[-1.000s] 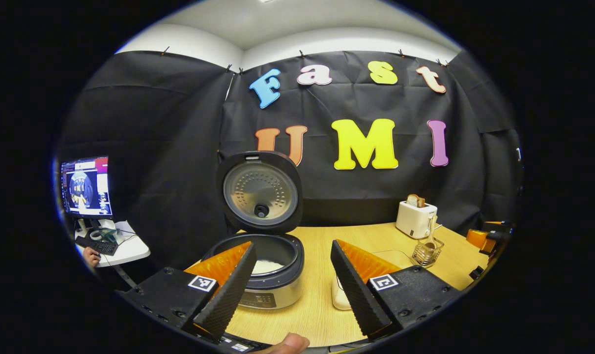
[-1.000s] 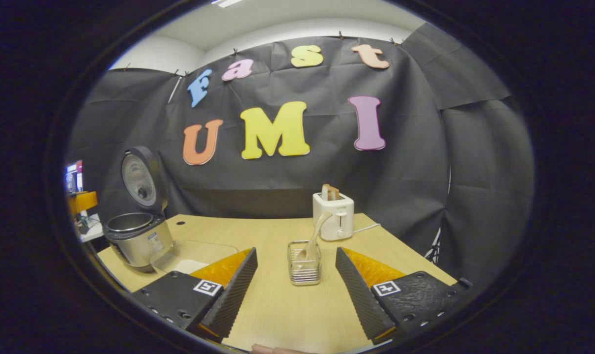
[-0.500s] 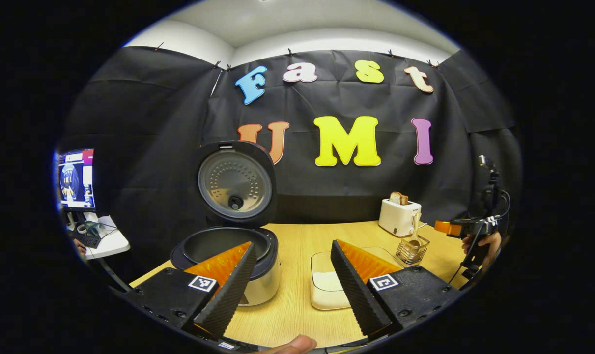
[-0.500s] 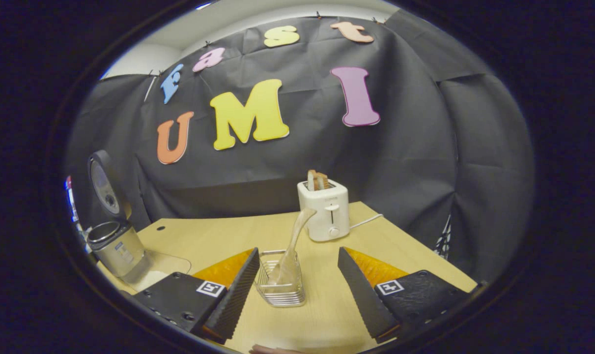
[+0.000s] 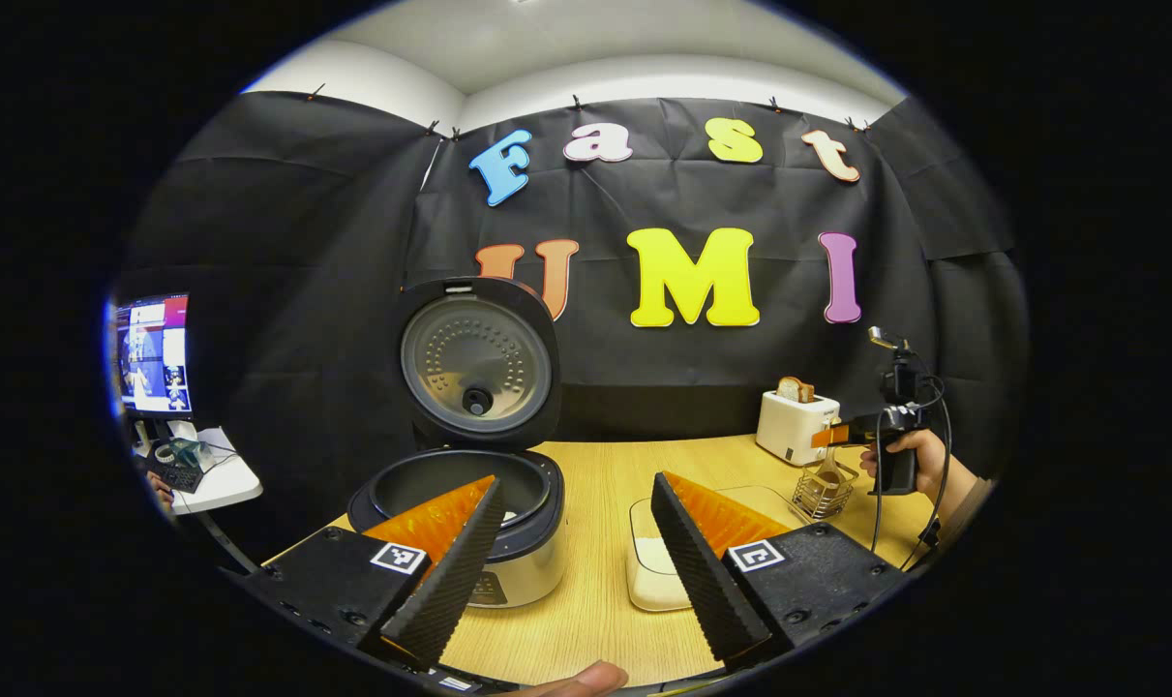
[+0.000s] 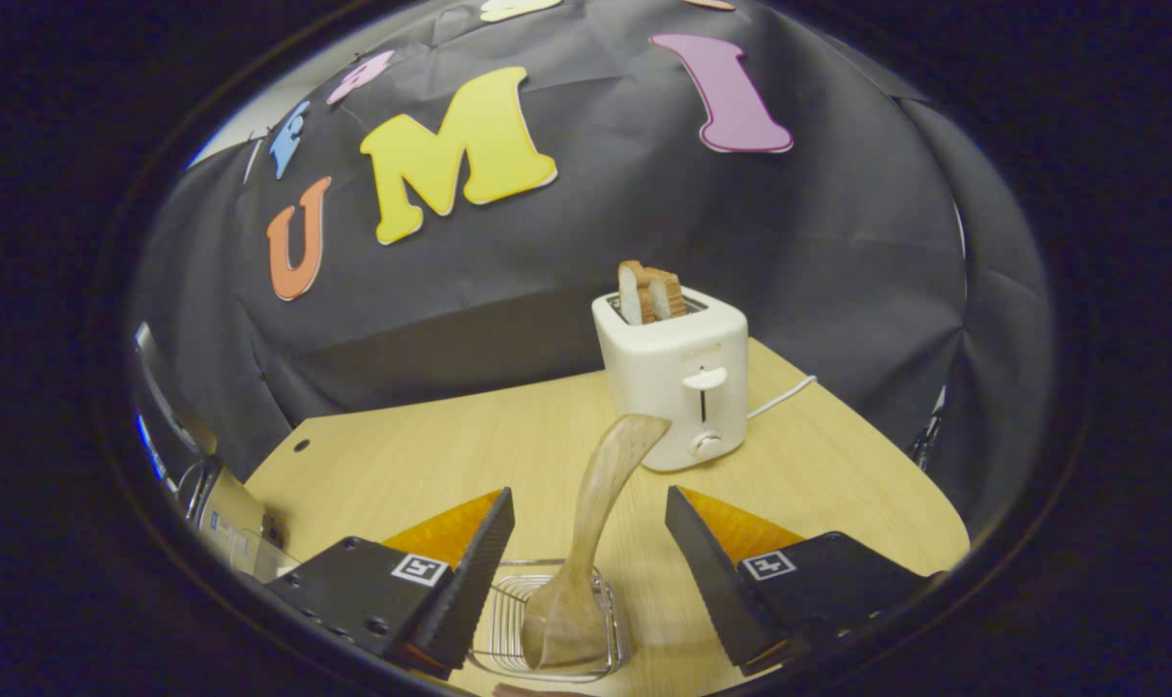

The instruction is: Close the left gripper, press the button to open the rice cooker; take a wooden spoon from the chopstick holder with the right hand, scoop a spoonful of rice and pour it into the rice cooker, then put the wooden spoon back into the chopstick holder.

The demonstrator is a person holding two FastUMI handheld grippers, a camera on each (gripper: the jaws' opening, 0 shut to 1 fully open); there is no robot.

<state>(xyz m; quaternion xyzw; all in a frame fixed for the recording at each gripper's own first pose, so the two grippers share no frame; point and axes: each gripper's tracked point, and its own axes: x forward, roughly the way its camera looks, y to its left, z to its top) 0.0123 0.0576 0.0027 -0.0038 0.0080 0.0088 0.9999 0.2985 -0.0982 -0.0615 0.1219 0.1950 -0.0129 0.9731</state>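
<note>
**Q:** Which step is under way?

**A:** The rice cooker (image 5: 469, 523) stands with its lid (image 5: 477, 363) up at 9 o'clock on the worktop (image 5: 595, 600), so the button press looks done. The left tongs (image 5: 571, 557) hang wide apart, holding nothing. The step in hand appears to be fetching the wooden spoon (image 6: 595, 523).

**Q:** Where is the spoon?

**A:** Upright in the wire chopstick holder (image 6: 508, 629), handle leaning toward 1 o'clock, with the toaster (image 6: 677, 382) behind. The right tongs (image 6: 590, 581) are spread wide to either side of the handle, touching nothing.

**Q:** What does the next move call for?

**A:** Likely settling the tongs squarely on the handle and closing, then lifting straight up so the holder stays put. The tray of rice (image 5: 658, 566) waits beside the cooker, at 3 o'clock of it.
</note>
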